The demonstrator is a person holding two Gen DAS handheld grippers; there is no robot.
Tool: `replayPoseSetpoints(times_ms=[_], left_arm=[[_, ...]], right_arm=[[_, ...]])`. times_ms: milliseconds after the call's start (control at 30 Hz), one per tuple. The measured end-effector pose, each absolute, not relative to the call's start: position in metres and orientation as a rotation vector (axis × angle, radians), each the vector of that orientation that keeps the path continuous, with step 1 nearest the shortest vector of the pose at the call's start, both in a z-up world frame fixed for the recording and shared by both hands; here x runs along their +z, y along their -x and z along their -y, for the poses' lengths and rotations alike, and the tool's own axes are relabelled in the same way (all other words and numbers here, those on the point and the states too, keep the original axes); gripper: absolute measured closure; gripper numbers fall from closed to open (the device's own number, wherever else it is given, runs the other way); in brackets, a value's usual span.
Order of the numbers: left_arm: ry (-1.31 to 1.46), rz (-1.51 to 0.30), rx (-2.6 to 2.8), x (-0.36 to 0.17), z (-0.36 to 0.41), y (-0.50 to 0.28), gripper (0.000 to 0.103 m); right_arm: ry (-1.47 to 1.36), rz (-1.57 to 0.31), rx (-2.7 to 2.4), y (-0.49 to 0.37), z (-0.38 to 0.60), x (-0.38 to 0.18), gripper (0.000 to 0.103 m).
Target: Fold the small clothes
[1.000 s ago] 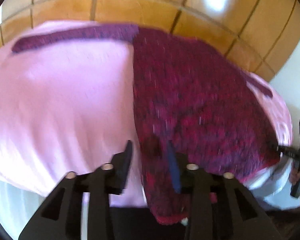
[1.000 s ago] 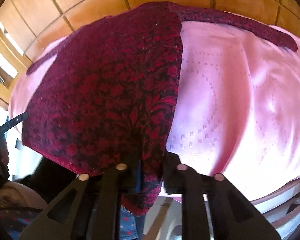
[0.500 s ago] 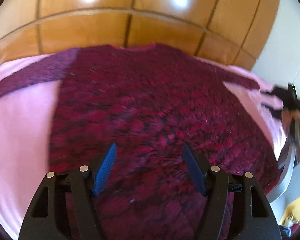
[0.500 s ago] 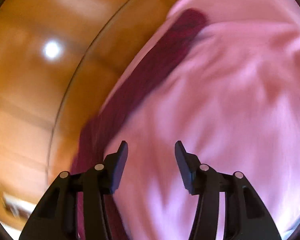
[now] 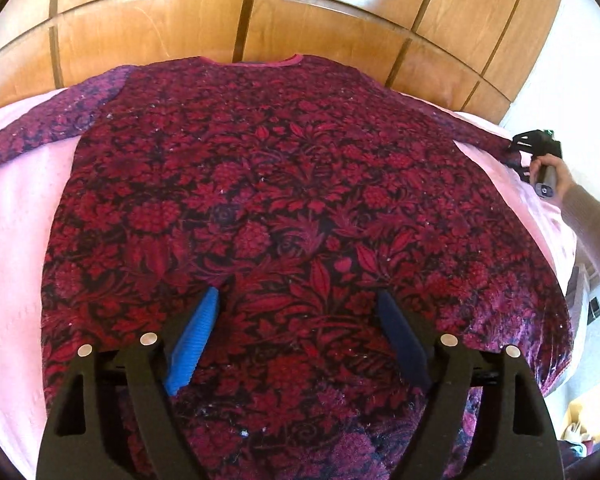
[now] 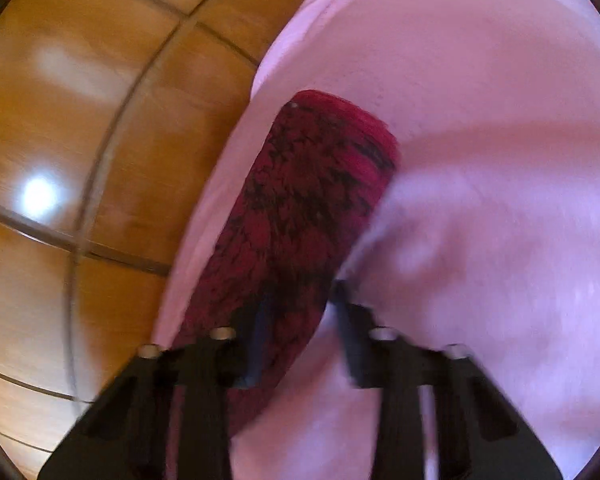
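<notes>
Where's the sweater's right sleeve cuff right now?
In the right wrist view, the cuff lies on the pink cover, ahead of the right gripper, near the wooden wall.

pink cloth | wooden panelled wall behind

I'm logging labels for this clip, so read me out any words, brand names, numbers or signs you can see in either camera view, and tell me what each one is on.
There is no readable text in either view.
The sweater shows only a red floral pattern, with no tag or print visible.
The pink cloth and the wooden panels carry no writing.
The left gripper and the right gripper show no markings; the right wrist view is blurred.
</notes>
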State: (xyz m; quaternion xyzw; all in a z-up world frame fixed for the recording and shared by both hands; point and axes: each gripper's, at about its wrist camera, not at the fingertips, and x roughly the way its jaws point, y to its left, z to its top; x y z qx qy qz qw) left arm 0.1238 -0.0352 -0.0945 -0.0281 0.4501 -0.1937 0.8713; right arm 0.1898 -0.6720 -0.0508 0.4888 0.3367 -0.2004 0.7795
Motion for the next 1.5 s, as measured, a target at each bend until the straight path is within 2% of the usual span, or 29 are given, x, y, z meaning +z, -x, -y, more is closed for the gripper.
replayPoseSetpoints(times_ms=[100,200,300,433,633,767,1033,1100,1133,1200,1300,1500], left_arm=[[0.056,-0.94,-0.418,-0.095,0.036,-0.123,0.019],[0.051,-0.936,-0.423,-0.095,0.039,-0.123,0.015],[0.058,-0.94,-0.427,-0.095,0.039,-0.124,0.015],[0.099,-0.939,-0.431,-0.094,0.034,-0.124,0.015],[0.155,-0.965,-0.436,-0.089,0.029,-0.126,0.011],[0.207,-0.932,-0.407,-0.074,0.014,-0.133,0.004],[0.374,-0.864,-0.319,-0.054,-0.028,-0.164,0.004],[0.385,-0.875,-0.306,-0.05,-0.032,-0.178,0.004],[0.396,-0.885,-0.305,-0.049,-0.034,-0.184,0.004],[0.436,-0.889,-0.305,-0.045,-0.039,-0.198,0.004],[0.483,-0.885,-0.293,-0.042,-0.04,-0.217,0.004],[0.526,-0.924,-0.294,-0.042,-0.031,-0.265,0.009]], right_arm=[[-0.91,-0.764,-0.463,-0.199,0.67,-0.031,0.093],[-0.826,-0.703,-0.358,-0.203,0.649,0.008,0.093],[-0.694,-0.673,-0.24,-0.207,0.603,0.048,0.093],[-0.517,-0.71,-0.126,-0.22,0.519,0.069,0.093],[-0.456,-0.788,0.048,-0.24,0.405,0.056,0.093],[-0.382,-0.847,0.15,-0.256,0.332,0.044,0.093],[-0.201,-0.973,0.281,-0.274,0.211,0.003,0.092],[-0.163,-0.986,0.292,-0.286,0.196,-0.001,0.085],[-0.143,-0.981,0.294,-0.286,0.192,-0.001,0.077],[-0.146,-0.969,0.325,-0.28,0.188,0.001,0.054],[-0.158,-0.919,0.352,-0.261,0.198,0.015,0.033],[-0.251,-0.837,0.399,-0.202,0.256,0.039,0.026]])
